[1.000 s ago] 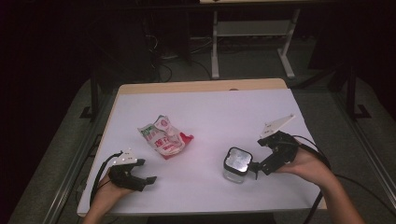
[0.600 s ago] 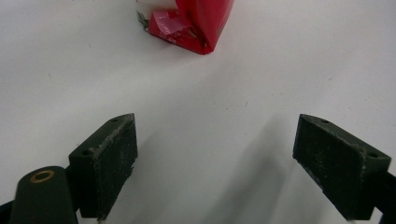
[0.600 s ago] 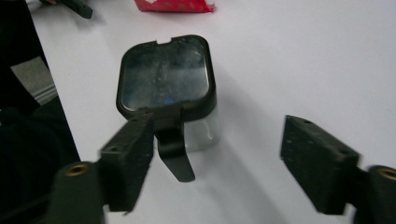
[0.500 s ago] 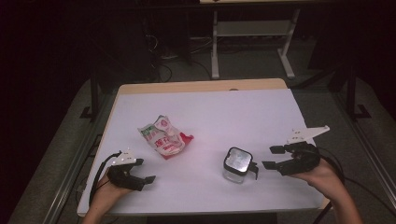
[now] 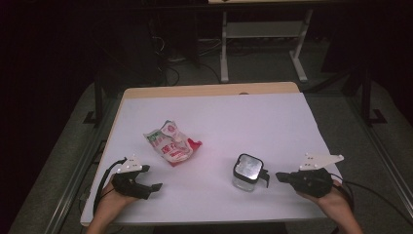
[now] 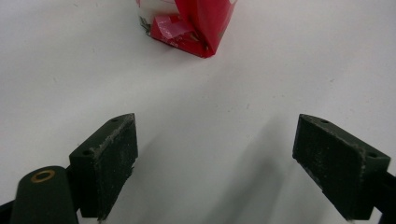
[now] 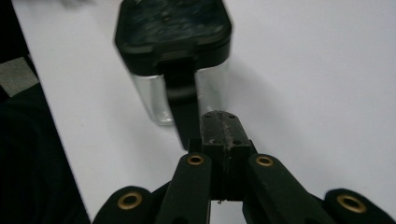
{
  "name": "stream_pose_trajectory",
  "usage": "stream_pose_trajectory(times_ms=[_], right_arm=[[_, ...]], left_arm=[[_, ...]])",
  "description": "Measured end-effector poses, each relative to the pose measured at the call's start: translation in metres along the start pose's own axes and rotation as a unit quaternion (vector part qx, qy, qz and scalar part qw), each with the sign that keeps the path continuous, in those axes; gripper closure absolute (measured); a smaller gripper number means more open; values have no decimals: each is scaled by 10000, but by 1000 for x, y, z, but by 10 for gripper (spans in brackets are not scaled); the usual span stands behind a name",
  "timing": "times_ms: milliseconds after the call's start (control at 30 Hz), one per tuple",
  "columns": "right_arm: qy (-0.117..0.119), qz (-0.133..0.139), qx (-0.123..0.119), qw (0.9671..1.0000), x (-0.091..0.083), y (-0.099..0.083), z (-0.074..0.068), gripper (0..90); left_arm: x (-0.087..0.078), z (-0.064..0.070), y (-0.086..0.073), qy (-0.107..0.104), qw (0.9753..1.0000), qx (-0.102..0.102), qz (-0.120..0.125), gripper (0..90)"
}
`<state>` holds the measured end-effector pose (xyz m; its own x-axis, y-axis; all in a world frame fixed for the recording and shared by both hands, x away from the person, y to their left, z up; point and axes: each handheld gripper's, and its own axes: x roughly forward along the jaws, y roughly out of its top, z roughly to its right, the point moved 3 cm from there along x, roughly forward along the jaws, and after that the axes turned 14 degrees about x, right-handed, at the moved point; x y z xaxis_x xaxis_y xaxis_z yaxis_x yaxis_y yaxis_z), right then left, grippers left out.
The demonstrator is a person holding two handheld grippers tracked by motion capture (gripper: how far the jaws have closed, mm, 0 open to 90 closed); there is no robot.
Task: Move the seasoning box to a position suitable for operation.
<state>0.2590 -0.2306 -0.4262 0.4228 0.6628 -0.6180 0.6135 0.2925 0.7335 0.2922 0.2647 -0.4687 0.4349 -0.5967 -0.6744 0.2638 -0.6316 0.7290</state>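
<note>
At the near edge of the white counter (image 5: 272,122), the left hand-held gripper (image 5: 155,187) rests low with its jaws spread wide apart over bare surface. On the near right, the right hand-held gripper (image 5: 279,175) has its jaws pressed together with nothing between them, their tips pointing at the clear jar (image 5: 247,172), just short of its black side handle. The jar stands upright under a black square lid. Farther back on the left lies a crumpled red-and-white snack packet (image 5: 170,142), well apart from the jar
</note>
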Motion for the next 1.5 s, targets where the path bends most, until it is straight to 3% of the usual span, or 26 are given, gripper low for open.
stream_pose_trajectory(times_ms=[200, 367, 733, 1500], right_arm=[[513, 28, 67, 9987, 6, -10, -16, 898], [598, -44, -20, 9982, 16, -10, -23, 899], [510, -117, -13, 9986, 27, -13, -19, 899], [42, 222, 283, 9993, 21, -3, 12, 900]], left_arm=[[0, 0, 1, -10, 10000, -34, 0, 137], [0, 0, 1, -22, 10000, 17, -9, 136], [1, 0, 2, -31, 10000, -22, 59, 136], [1, 0, 3, -44, 10000, 20, 36, 136]])
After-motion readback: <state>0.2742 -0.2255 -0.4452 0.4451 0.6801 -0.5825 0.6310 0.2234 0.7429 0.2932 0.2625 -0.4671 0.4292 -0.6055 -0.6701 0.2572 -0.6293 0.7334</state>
